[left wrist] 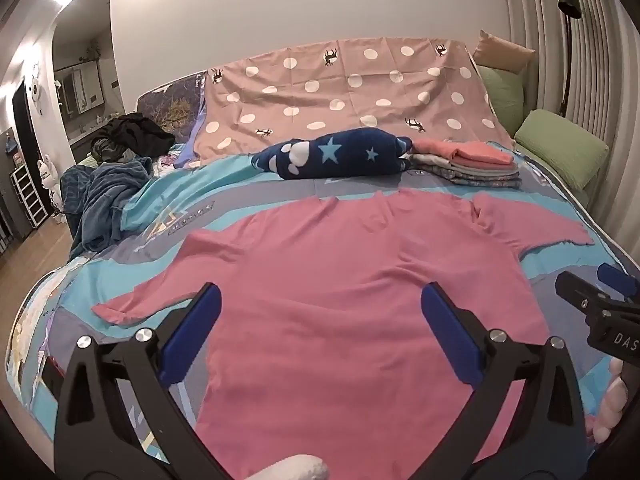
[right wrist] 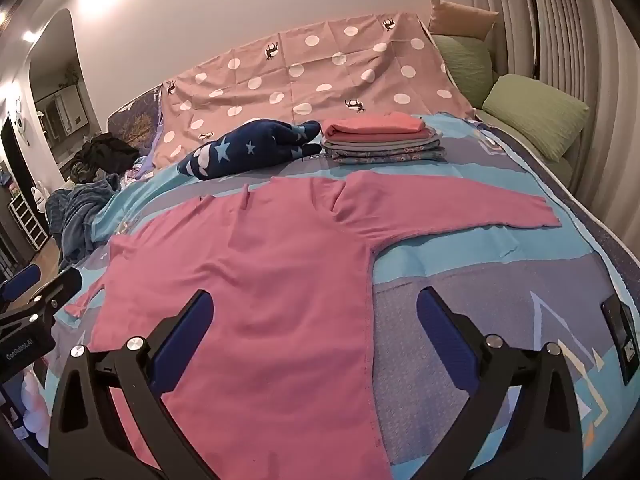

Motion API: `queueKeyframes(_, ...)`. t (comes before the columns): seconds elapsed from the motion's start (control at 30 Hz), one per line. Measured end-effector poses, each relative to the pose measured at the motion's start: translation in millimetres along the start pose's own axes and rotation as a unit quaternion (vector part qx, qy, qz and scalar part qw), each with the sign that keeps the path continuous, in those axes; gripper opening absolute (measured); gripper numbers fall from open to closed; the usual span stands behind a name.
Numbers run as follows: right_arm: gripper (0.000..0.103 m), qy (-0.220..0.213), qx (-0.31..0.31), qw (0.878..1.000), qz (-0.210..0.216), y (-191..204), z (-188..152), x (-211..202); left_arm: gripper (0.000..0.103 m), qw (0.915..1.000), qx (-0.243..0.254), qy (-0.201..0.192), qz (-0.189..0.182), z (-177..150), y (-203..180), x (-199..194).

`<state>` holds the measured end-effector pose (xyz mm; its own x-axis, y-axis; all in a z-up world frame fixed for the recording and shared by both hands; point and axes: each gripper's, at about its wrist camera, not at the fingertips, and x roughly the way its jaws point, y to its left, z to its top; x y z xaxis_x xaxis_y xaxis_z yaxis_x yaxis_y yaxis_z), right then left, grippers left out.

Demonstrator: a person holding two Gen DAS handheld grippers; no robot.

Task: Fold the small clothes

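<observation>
Pink long-sleeve top (left wrist: 352,280) lies flat & spread on the bed (right wrist: 460,264), both sleeves out to the sides, no fold in it yet, so this piece is at the start. Behind it, near the dotted sheet (left wrist: 344,92), a stack of folded clothes (right wrist: 384,140) sits next to a navy star blanket roll (left wrist: 332,154), so I judge several items done already; a dark heap (left wrist: 128,136) at the far left may be more to do, can't tell. Left gripper (left wrist: 320,320) hovers over the lower body of the top, jaws wide, nothing in them. Right gripper (right wrist: 312,324) hangs w/ jaws wide & empty, straddling the top's right side seam, tilted down toward the bed
</observation>
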<state>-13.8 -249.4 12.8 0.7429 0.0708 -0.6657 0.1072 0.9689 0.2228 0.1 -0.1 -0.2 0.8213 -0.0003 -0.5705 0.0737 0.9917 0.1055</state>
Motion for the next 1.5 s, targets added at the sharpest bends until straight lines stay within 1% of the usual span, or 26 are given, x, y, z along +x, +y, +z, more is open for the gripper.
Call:
queueKeyframes(0.03,0.102,-0.016,-0.003,1.0,0.004,0,-1,-2,0.101,1.0,0.0,0.002,-0.001,0,0,0)
queueKeyframes(0.13,0.102,-0.006,-0.004,1.0,0.008,0,-2,-1,0.101,1.0,-0.003,0.007,-0.005,-2,1,0)
queueKeyframes(0.2,0.102,-0.003,-0.005,1.0,0.006,0,-4,2,0.101,0.9999,-0.002,0.01,-0.006,-8,0,5)
queueKeyframes(0.33,0.102,-0.004,-0.014,1.0,0.002,4,-6,-5,0.101,0.9997,0.0,0.024,-0.011,-9,-3,16)
queueKeyframes(0.43,0.102,-0.001,-0.014,1.0,0.001,6,-2,1,0.101,0.9995,-0.002,0.027,-0.014,-11,-2,18)
queueKeyframes(0.87,0.102,0.005,-0.014,1.0,-0.01,13,-5,1,0.101,0.9994,0.003,0.024,-0.024,-17,-4,18)
queueKeyframes(0.93,0.102,0.006,-0.012,1.0,-0.008,11,-4,2,0.101,0.9994,0.003,0.024,-0.027,-16,0,16)
queueKeyframes(1.27,0.102,0.004,-0.015,1.0,-0.014,13,-4,1,0.101,0.9994,0.001,0.016,-0.029,-17,1,15)
queueKeyframes(1.5,0.102,0.0,-0.018,1.0,-0.02,13,-2,-1,0.101,0.9997,-0.002,0.011,-0.023,-21,6,20)
